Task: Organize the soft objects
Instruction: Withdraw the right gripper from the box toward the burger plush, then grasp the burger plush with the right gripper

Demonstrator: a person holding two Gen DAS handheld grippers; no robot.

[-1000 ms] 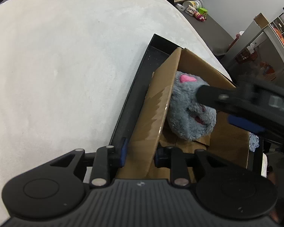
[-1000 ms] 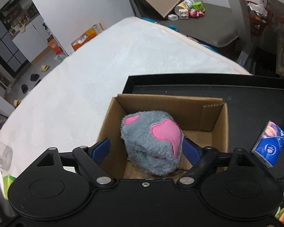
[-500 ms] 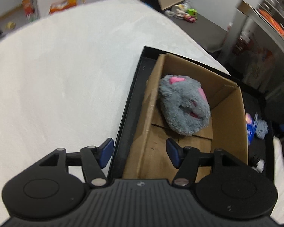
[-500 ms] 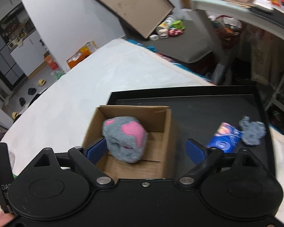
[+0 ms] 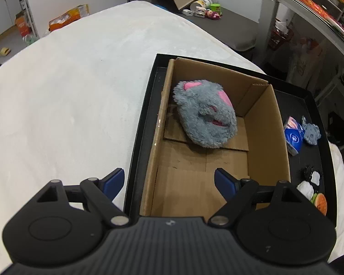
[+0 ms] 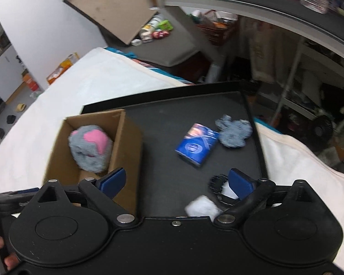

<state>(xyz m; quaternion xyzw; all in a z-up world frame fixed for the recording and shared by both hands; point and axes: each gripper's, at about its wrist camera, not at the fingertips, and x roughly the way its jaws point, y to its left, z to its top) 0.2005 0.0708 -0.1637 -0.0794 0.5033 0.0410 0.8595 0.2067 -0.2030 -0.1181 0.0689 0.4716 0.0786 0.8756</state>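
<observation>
A white padded surface [image 5: 68, 96] fills the left of the scene, and on its right part lies a shallow black tray [image 6: 195, 107]. A brown cardboard box [image 5: 266, 123], open at the top, stands at the tray's left end with its long axis running near to far. Inside it, toward the far end, lies a grey plush slipper [image 5: 206, 114] with pink ear patches; its length runs slanted from far left to near right, the pink ears toward the far end, and it rests on the box floor against the left wall.

The left gripper [image 5: 169, 183] hangs over the box's near end, its jaws just having spread wide; one blue pad sits outside the left wall, the other over the box floor, and nothing is between them. The right gripper [image 6: 176, 181] is over the bare tray right of the box, jaws likewise just widened and empty.

On the tray's right lie a blue tissue pack [image 6: 197, 145], just beyond it a small grey plush piece [image 6: 234, 133], and nearer, a black-and-white fuzzy item [image 6: 220, 189] and a white puff [image 6: 201, 207].
</observation>
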